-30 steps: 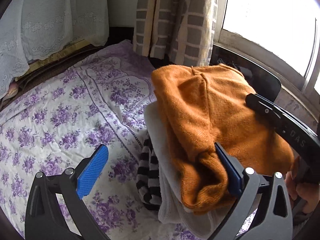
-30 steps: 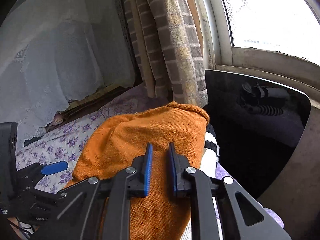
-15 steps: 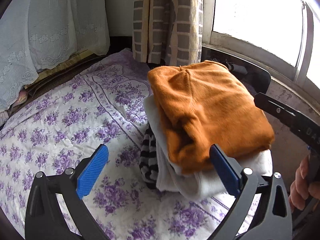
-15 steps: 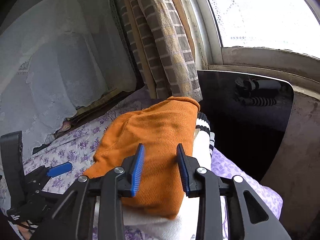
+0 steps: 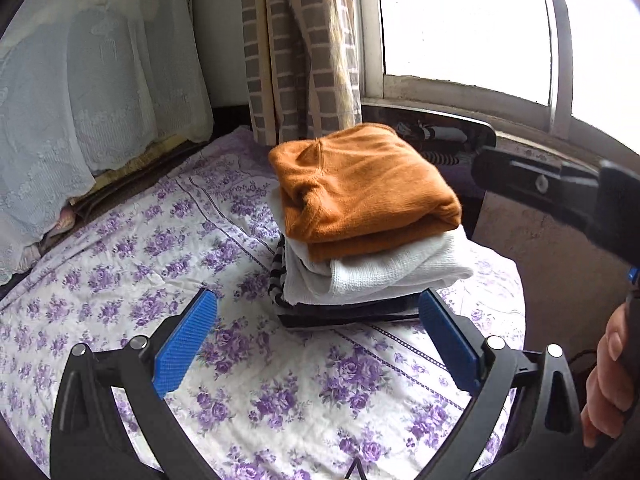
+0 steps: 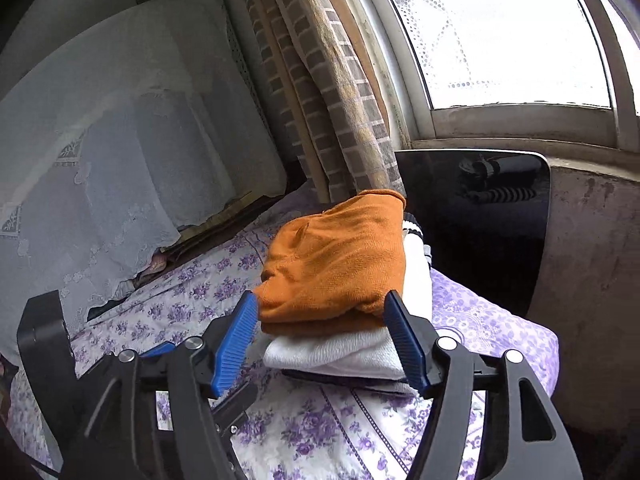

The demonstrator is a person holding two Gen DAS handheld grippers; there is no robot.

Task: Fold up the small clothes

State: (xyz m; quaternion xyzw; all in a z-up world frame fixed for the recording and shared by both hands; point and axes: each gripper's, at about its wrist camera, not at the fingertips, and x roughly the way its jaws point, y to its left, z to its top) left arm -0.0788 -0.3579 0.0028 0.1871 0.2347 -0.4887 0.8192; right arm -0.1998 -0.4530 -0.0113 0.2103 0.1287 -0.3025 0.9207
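Note:
A folded orange knit garment [image 5: 360,184] [image 6: 340,260] tops a small stack on the flowered bedspread [image 5: 120,240] [image 6: 320,432]. Under it lies a folded white garment [image 5: 380,276] [image 6: 340,354], then a dark striped one [image 5: 340,314]. My left gripper [image 5: 316,338] is open and hangs short of the stack, nothing between its blue pads. My right gripper [image 6: 322,344] has its jaws opening; the stack shows beyond the gap and the pads touch nothing. The right gripper's body [image 5: 560,192] shows at the right edge of the left wrist view.
A checked curtain [image 5: 296,52] [image 6: 332,92] hangs behind the stack beside a bright window [image 5: 460,28]. A glossy black board [image 6: 472,224] stands close to the right of the pile. White lace cloth [image 5: 80,100] covers the left side. A hand [image 5: 608,380] holds a handle.
Both grippers drew back from the pile. The right jaws, nearly shut over the orange garment before, have spread wide and let it lie. The left gripper stayed open.

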